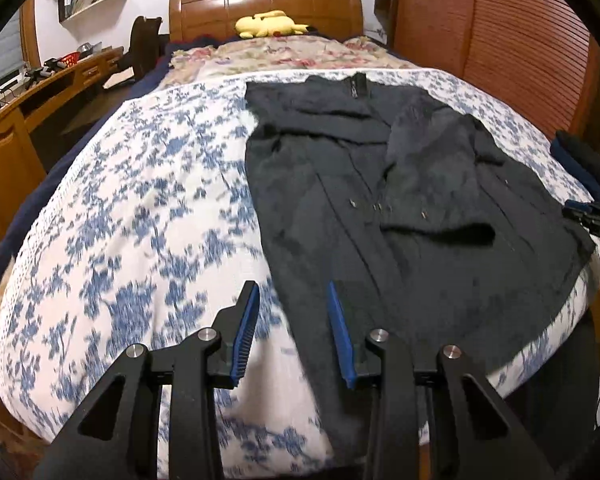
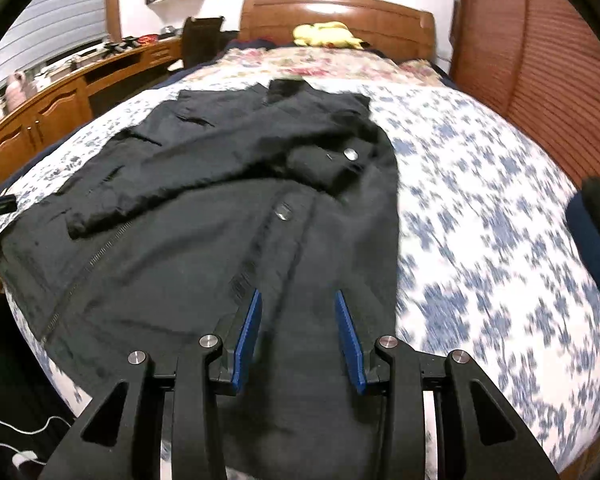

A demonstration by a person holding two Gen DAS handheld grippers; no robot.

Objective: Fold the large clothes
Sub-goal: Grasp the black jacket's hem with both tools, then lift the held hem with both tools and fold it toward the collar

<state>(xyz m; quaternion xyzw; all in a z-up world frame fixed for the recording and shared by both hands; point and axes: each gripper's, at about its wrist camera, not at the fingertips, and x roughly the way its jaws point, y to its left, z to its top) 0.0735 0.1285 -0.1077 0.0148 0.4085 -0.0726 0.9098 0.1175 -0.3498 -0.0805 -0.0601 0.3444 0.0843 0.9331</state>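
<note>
Nearest the left wrist camera, the left tool (image 1: 293, 312) hangs with its blue pads (image 1: 247, 316) apart and nothing between them, over the near left edge of the dark coat (image 1: 380, 200). That coat lies spread on the bed (image 1: 140, 200), over the blue-flowered cover, collar toward the headboard (image 1: 264, 4) and a sleeve folded across its front. A yellow plush toy (image 1: 270, 23) rests by the headboard.

From the right wrist camera, the right tool (image 2: 298, 314) is likewise apart and empty, above the coat's (image 2: 220, 200) near hem, with the bed cover (image 2: 480, 220) to its right.
</note>
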